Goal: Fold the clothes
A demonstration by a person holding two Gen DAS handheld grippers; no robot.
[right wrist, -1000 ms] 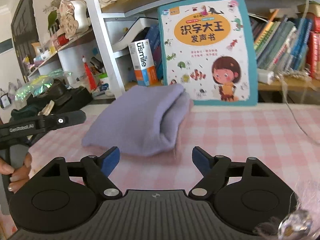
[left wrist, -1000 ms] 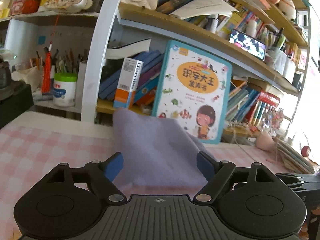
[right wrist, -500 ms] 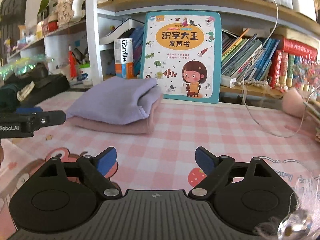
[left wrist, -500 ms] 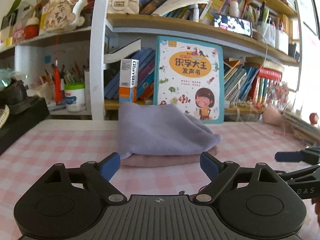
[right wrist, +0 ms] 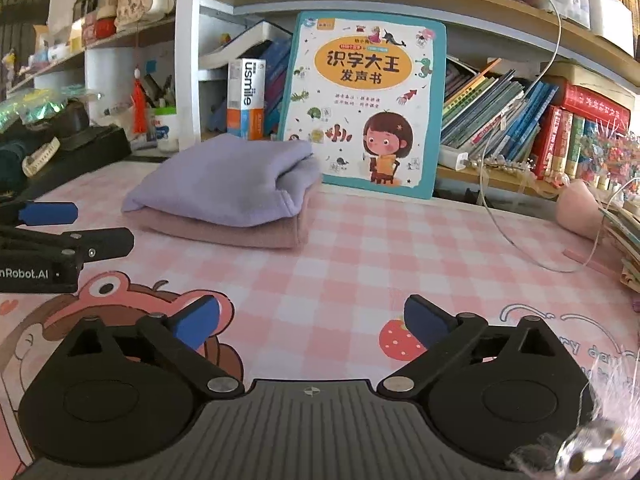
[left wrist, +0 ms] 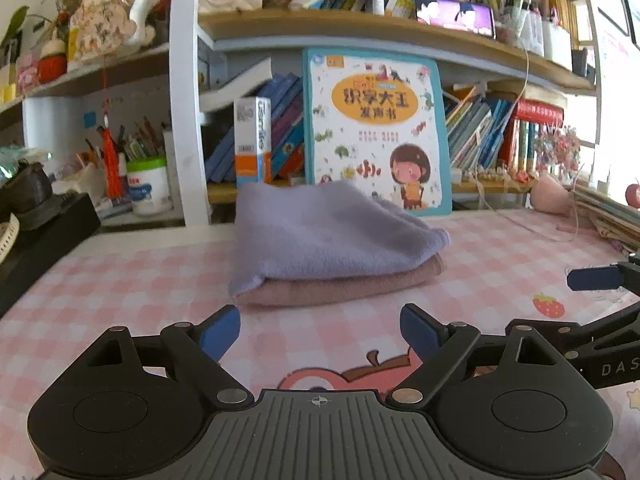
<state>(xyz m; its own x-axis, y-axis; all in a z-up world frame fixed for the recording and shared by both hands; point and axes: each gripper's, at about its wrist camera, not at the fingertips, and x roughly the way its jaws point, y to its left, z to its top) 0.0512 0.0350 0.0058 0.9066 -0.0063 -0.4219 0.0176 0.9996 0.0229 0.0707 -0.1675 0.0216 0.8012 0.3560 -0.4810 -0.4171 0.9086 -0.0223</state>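
A folded lilac cloth (left wrist: pixel 320 232) (right wrist: pixel 224 180) lies on top of a folded pink cloth (left wrist: pixel 340 286) (right wrist: pixel 224 232) on the pink checked tablecloth (left wrist: pixel 120 280) (right wrist: pixel 380 248). My left gripper (left wrist: pixel 320 330) stands open a short way in front of the stack, with nothing between its blue pads. My right gripper (right wrist: pixel 312 320) sits further back and to the right of the stack; its jaws are opening and hold nothing. Each view shows the other gripper at its edge: the right one (left wrist: pixel 600 280) and the left one (right wrist: pixel 48 216).
A big picture book (left wrist: pixel 376 128) (right wrist: pixel 360 104) leans on the bookshelf just behind the stack. A white shelf post (left wrist: pixel 186 100), a pen pot (left wrist: pixel 148 184), a black box (left wrist: pixel 40 236) at left, a cable (right wrist: pixel 512 232) and a pink lump (right wrist: pixel 580 208) at right.
Both grippers have drawn back from the cloth stack, which now lies free on the table. The lilac cloth has left the left jaws. The right jaws stand wider.
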